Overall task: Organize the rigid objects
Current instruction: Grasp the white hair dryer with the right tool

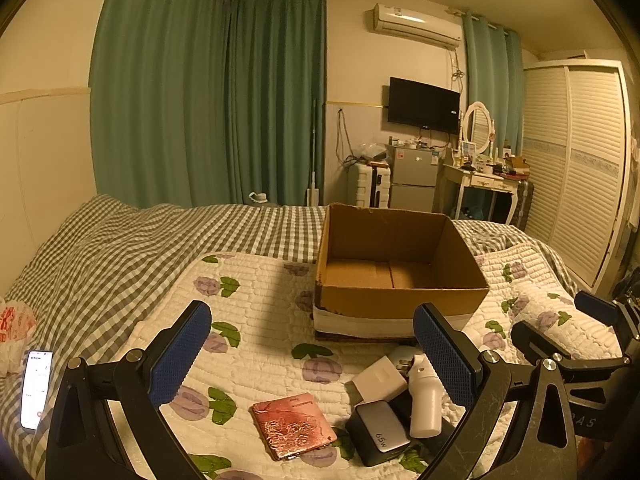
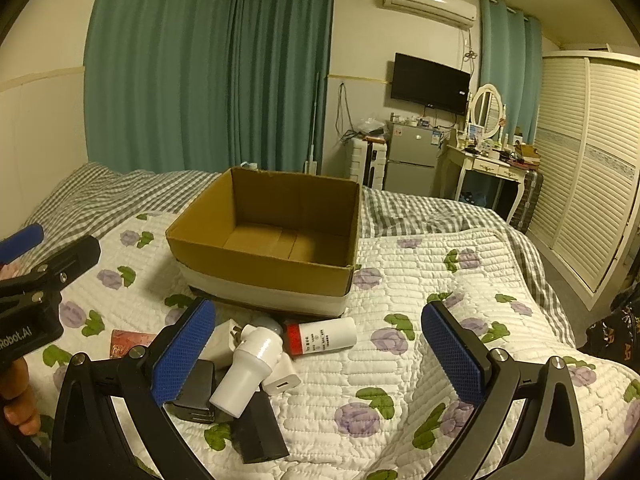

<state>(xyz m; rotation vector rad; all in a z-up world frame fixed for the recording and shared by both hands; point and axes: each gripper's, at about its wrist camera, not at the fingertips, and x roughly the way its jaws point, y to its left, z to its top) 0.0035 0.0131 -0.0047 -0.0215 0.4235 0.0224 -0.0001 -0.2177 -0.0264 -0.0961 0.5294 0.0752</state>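
Observation:
An empty cardboard box (image 1: 402,302) (image 2: 256,270) sits on a floral quilt. In front of it lie a pink embossed case (image 1: 294,426), a white charger (image 1: 380,378) (image 2: 282,376), a dark 65W charger (image 1: 378,432) (image 2: 196,394), a white bottle (image 1: 426,402) (image 2: 250,368), a black block (image 2: 260,430) and a white tube with a red cap (image 2: 322,336). My left gripper (image 1: 312,354) is open above the pile. My right gripper (image 2: 318,354) is open over the bottle and tube, empty.
A lit phone (image 1: 36,388) and a plastic bag (image 1: 16,328) lie on the checked sheet at the left. The right gripper shows at the left view's right edge (image 1: 560,328). A fridge (image 2: 412,160), dressing table (image 2: 488,168) and wardrobe (image 2: 592,160) stand beyond the bed.

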